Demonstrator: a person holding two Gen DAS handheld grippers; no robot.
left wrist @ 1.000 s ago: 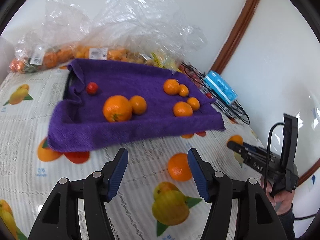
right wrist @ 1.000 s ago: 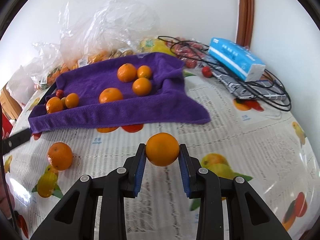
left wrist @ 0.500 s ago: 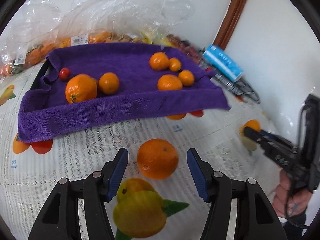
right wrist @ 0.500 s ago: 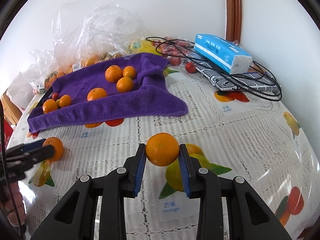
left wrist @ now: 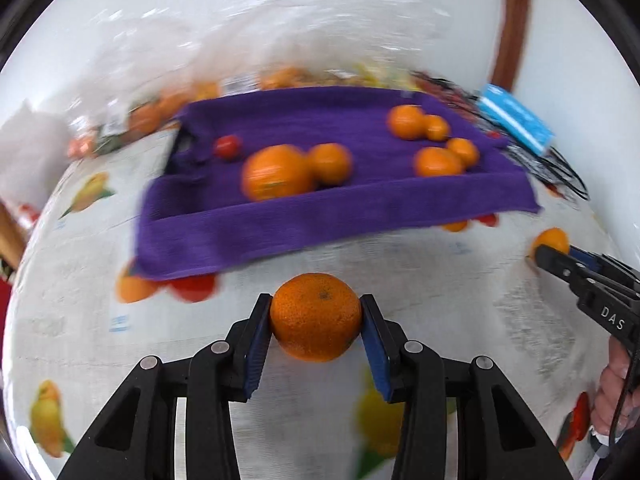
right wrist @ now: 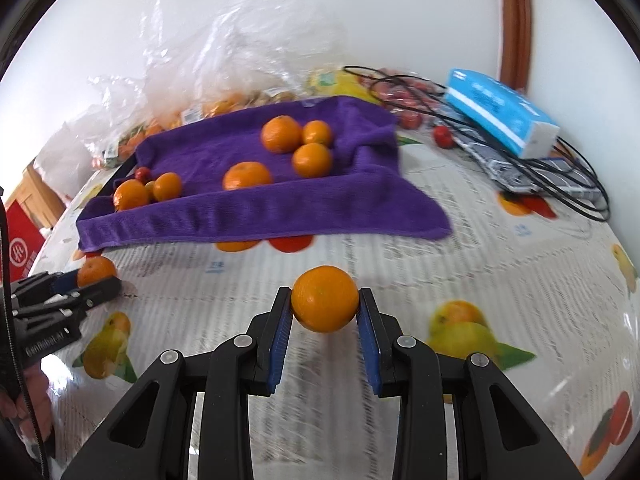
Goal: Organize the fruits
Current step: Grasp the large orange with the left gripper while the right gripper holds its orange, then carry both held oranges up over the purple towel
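Left gripper point(left wrist: 317, 322) clamped on an orange point(left wrist: 316, 316), blue pads touching both sides, fruit held above the fruit-print tablecloth point(left wrist: 80, 320), just in front of the purple towel point(left wrist: 320, 216). Right gripper point(right wrist: 325, 312) clamped on a second orange point(right wrist: 325, 298), also over the tablecloth, near the towel's front edge.

Towel is draped over a tray-like base with raised sides. On it: a big orange point(left wrist: 278, 178) touching a smaller one point(left wrist: 330, 163), a small red fruit point(left wrist: 227, 147) to their left, and four more oranges point(right wrist: 298, 146) grouped toward the right side. Left view is motion-blurred, so details there are soft.

Behind the towel: clear plastic bags point(right wrist: 240, 52) with more fruit inside, against a white wall. Right of the towel: blue tissue pack point(right wrist: 500, 112), black cables point(right wrist: 560, 176), a small red fruit point(right wrist: 443, 136) loose on the table. Red box point(right wrist: 20, 248) at far left edge of the right view.
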